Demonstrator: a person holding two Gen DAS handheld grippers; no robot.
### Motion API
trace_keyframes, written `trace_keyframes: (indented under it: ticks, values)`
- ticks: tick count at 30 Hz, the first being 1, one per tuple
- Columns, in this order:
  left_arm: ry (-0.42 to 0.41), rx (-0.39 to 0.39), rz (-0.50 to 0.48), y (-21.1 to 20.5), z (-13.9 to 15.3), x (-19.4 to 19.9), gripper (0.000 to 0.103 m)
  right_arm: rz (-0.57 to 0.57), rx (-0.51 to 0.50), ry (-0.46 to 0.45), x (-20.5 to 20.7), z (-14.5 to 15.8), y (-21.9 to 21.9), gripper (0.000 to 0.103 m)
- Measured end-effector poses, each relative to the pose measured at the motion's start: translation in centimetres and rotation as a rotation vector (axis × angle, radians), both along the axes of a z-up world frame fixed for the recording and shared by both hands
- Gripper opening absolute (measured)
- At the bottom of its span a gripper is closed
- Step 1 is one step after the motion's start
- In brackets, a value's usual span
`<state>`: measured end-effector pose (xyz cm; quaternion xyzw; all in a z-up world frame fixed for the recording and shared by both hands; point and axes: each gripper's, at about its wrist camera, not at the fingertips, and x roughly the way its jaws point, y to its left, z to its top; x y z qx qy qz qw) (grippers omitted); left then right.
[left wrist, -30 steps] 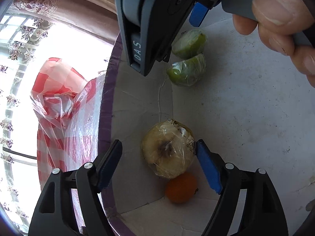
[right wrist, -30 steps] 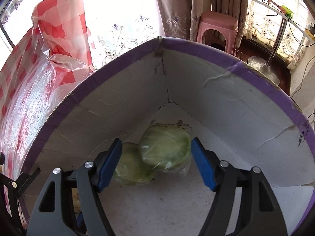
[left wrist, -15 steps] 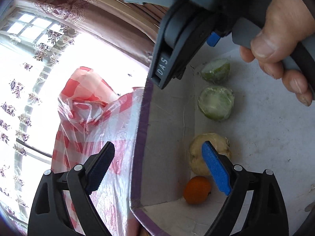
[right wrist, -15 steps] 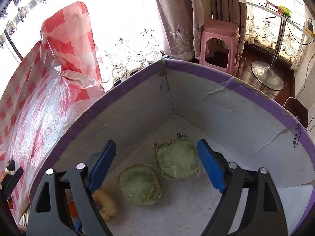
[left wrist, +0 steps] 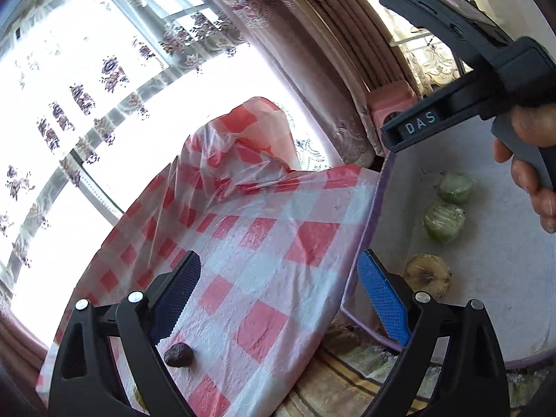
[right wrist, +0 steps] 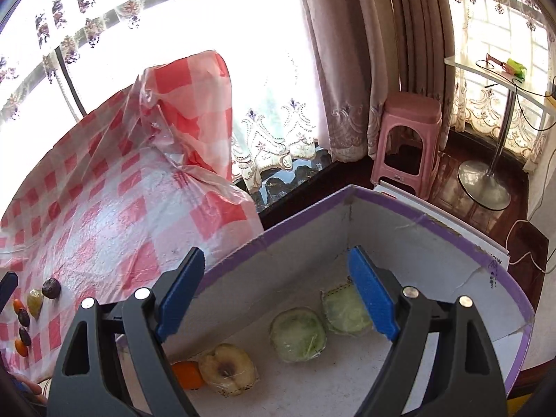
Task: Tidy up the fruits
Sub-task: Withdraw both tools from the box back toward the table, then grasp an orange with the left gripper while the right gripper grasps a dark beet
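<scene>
- Four fruits are lying in a row along the wall inside the white box [right wrist: 434,243] with the purple rim: an orange [right wrist: 187,375] in the corner, a wrapped yellowish apple half [right wrist: 227,370] touching it, then two wrapped green halves [right wrist: 298,334] [right wrist: 344,309] side by side.
- More small fruits [right wrist: 34,300], dark, yellow and orange, are sitting on the red-checked plastic sheet [right wrist: 114,215] beside the box.
- The right hand-held gripper [right wrist: 276,293] is hovering over the box, spread wide and gripping nothing.
- The left hand-held gripper [left wrist: 279,295] is hanging wide and empty over the sheet, one dark fruit [left wrist: 178,355] lying by its left finger.
- The worktop is standing by a bright curtained window [right wrist: 243,17]; a pink stool [right wrist: 410,139] is standing on the dark floor.
</scene>
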<state>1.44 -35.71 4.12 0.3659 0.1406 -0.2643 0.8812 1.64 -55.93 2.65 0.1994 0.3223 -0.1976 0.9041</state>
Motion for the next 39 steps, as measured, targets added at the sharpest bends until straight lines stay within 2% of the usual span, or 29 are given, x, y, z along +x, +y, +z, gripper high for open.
trace_keyframes:
  ticks: [5,9,20,27,30,34,39]
  values:
    - [0.065,-0.116,0.111,5.2,1.5,1.4,0.09,0.134,0.006,-0.056,0.7,1.9,4.4,0.085]
    - [0.085,-0.192,0.17,9.1,2.5,1.6,0.09,0.254,0.015,-0.072,1.6,2.8,9.4,0.085]
    - [0.174,-0.362,0.341,19.8,3.5,2.8,0.09,0.554,-0.007,-0.02,4.9,2.2,23.5,0.085]
    - [0.299,-0.506,0.473,27.8,3.1,4.1,0.086,0.669,-0.039,0.021,5.6,1.5,29.2,0.085]
    - [0.342,-0.558,0.529,31.1,2.7,4.4,0.083,0.723,-0.051,0.032,5.6,1.2,31.4,0.085]
    - [0.429,-0.625,0.603,35.2,1.5,5.2,0.072,0.762,-0.049,0.041,5.9,1.2,33.4,0.085]
    - [0.548,-0.709,0.677,39.0,-0.4,6.4,0.063,0.822,-0.068,0.067,6.3,0.9,36.3,0.085]
